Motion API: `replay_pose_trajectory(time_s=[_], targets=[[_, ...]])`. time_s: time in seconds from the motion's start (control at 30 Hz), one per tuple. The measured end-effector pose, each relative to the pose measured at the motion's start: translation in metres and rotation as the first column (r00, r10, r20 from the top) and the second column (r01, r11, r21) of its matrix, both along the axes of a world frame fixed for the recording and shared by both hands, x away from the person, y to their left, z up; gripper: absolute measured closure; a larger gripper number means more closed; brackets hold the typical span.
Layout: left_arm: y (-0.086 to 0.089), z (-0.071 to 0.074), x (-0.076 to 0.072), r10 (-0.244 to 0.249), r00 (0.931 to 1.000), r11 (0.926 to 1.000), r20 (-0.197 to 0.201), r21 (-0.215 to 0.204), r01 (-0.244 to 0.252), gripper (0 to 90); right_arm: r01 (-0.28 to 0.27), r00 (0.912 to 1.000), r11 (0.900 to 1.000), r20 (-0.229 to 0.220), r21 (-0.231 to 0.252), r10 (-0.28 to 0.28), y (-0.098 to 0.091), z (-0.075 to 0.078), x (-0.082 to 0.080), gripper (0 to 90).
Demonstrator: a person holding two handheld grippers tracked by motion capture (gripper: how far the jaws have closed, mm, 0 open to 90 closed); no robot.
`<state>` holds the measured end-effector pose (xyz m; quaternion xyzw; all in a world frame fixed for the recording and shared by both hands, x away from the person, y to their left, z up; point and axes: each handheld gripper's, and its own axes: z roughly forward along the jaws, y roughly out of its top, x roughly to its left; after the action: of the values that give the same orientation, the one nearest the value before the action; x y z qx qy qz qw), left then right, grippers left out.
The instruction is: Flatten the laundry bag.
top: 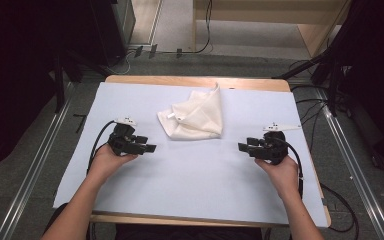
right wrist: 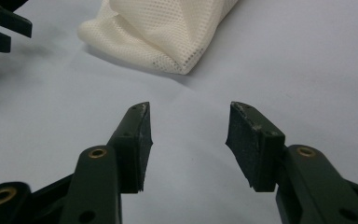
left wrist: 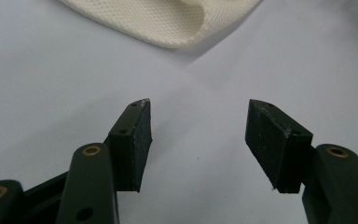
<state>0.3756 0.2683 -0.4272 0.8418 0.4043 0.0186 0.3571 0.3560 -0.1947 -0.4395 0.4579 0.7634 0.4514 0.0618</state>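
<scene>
A folded cream mesh cloth [top: 195, 117] lies on the white table cover, toward the far middle. The same cloth [left wrist: 168, 21] fills the top of the left gripper view, and the cloth [right wrist: 168, 30] sits ahead of the jaws in the right gripper view. My left gripper [top: 150, 148] rests low at the left, pointing right, open with nothing between its jaws [left wrist: 198, 119]. My right gripper [top: 242, 147] rests at the right, pointing left, open and empty too [right wrist: 189, 121]. Both stand a short way in front of the cloth, apart from it.
The white cover [top: 200, 170] spans a wooden table [top: 190, 80]. The left gripper's jaws [right wrist: 2, 28] show at the top left of the right gripper view. Cables and metal rails [top: 35, 165] run along the floor on both sides; dark stands rise at the back corners.
</scene>
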Motion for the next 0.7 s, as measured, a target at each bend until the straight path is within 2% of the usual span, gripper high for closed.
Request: replay_pose_trajectory(time_s=[0.13, 0.47, 0.7], targets=[[0.0014, -0.0005, 0.0008, 0.008, 0.9999, 1.0000, -0.007, 0.003, -0.008, 41.8, 0.001, 1.0000, 1.0000, -0.001, -0.005, -0.001, 0.0002, 0.0025, -0.0011, 52.5], [0.0052, 0.0019, 0.0011, 0.031, 0.9995, 0.9995, 0.002, -0.005, -0.031, 41.9, -0.013, 0.9999, 0.9985, -0.007, -0.052, 0.012, 0.0062, 0.0000, -0.0011, 52.9], [0.0062, 0.0023, 0.0011, 0.031, 0.9995, 0.9995, 0.001, -0.009, -0.031, 41.5, -0.009, 0.9999, 0.9965, -0.008, -0.083, 0.008, 0.0088, -0.0011, -0.0008, 45.8]])
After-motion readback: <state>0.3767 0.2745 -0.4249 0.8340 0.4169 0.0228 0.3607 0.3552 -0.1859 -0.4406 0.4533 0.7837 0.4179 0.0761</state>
